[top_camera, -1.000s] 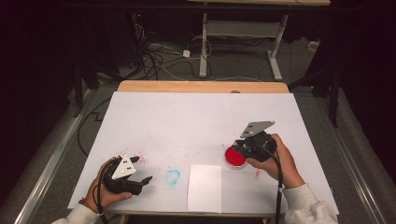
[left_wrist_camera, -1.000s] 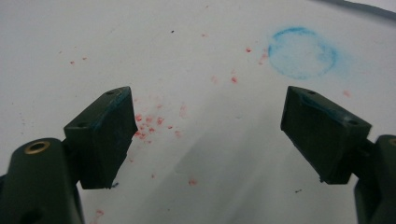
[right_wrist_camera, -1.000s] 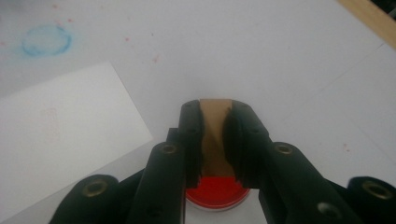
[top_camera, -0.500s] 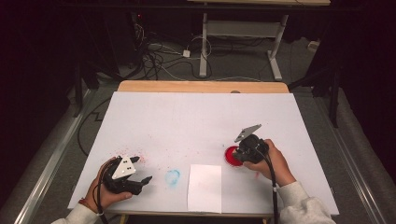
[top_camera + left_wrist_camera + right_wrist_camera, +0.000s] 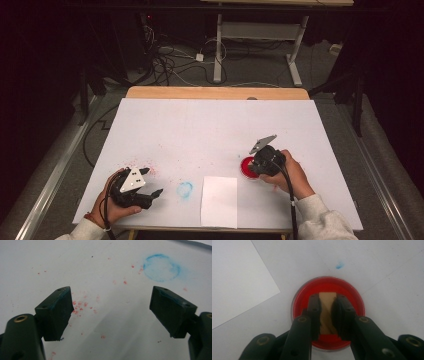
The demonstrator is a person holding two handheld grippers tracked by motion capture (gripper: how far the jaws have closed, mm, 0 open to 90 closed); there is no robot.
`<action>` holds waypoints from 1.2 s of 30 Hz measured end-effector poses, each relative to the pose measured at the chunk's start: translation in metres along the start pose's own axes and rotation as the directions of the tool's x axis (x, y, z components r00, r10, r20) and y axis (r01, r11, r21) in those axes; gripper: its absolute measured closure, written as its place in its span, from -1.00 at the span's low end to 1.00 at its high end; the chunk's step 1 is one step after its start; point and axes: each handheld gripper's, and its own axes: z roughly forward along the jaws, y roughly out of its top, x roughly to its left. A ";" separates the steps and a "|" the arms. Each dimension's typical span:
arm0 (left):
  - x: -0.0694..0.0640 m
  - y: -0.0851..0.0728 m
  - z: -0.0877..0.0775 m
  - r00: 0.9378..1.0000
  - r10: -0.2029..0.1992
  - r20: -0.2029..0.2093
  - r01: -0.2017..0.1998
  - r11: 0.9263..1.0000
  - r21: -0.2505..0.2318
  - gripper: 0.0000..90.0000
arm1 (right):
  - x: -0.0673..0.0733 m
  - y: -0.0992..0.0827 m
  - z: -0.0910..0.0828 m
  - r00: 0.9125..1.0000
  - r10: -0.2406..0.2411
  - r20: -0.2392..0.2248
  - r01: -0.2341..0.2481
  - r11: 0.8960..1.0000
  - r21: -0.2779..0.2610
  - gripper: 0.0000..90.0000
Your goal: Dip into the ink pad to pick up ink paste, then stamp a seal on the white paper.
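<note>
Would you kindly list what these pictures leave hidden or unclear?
- High view: the wooden block is covered by the right tongs and hand, which also cover part of the red dish.
- Right gripper view: the block's sides and underside are hidden by the closed jaws, so whether it touches the red ink cannot be told.
- High view: the white paper sheet looks blank, but any fine marks are too small to see.
- Left gripper view: the left tongs' body is cut off at the bottom edge.

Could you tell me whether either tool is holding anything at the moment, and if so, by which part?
The right tool is shut on a tan wooden block, clamped by its two long sides, over the red dish. The left tool is open and holds nothing.
</note>
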 end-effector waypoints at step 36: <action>0.002 -0.001 0.000 1.000 -0.022 0.002 0.022 1.000 -0.002 -0.58 | 0.001 -0.003 0.002 1.000 0.015 0.007 -0.015 1.000 -0.020 0.70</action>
